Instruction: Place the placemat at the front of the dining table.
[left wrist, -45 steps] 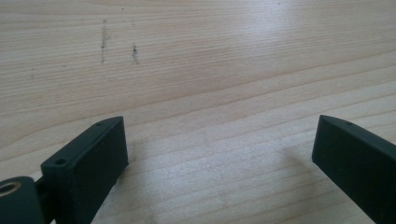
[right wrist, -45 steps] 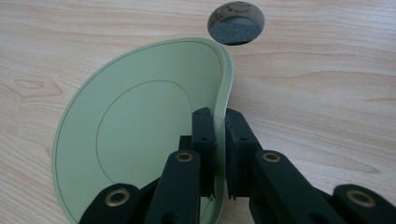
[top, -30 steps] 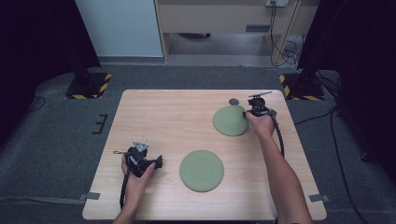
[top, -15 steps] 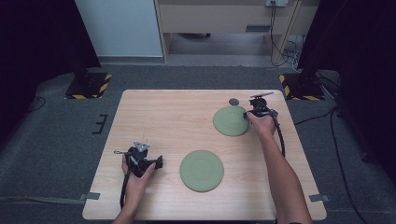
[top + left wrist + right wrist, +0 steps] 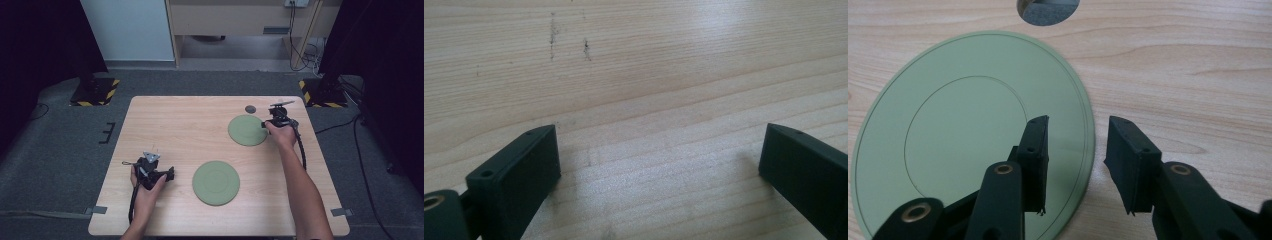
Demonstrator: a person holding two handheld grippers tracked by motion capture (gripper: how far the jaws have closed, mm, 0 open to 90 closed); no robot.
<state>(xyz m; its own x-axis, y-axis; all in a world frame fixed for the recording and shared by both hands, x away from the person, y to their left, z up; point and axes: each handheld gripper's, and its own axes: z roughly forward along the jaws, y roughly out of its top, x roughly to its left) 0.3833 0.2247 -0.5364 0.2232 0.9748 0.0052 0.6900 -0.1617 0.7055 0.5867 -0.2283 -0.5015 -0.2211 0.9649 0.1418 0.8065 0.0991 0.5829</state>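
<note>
At the left of the wooden table (image 5: 190, 125), the left gripper (image 5: 167, 173) rested low over bare wood near the front edge, held in the person's left hand (image 5: 145, 187). Its jaws stood wide apart with nothing between them, as the left gripper view showed plainly. Just to its right lay a green plate (image 5: 216, 182), flat on the table and apart from the gripper. Farther right and toward the back lay a second green plate (image 5: 247, 130), with a small round hole (image 5: 250, 109) in the tabletop just beyond it. The right gripper (image 5: 264, 125) sat at this plate's right edge. Its jaws were parted and straddled the rim, one over the plate and one outside; whether either touched the plate was hard to tell.
</note>
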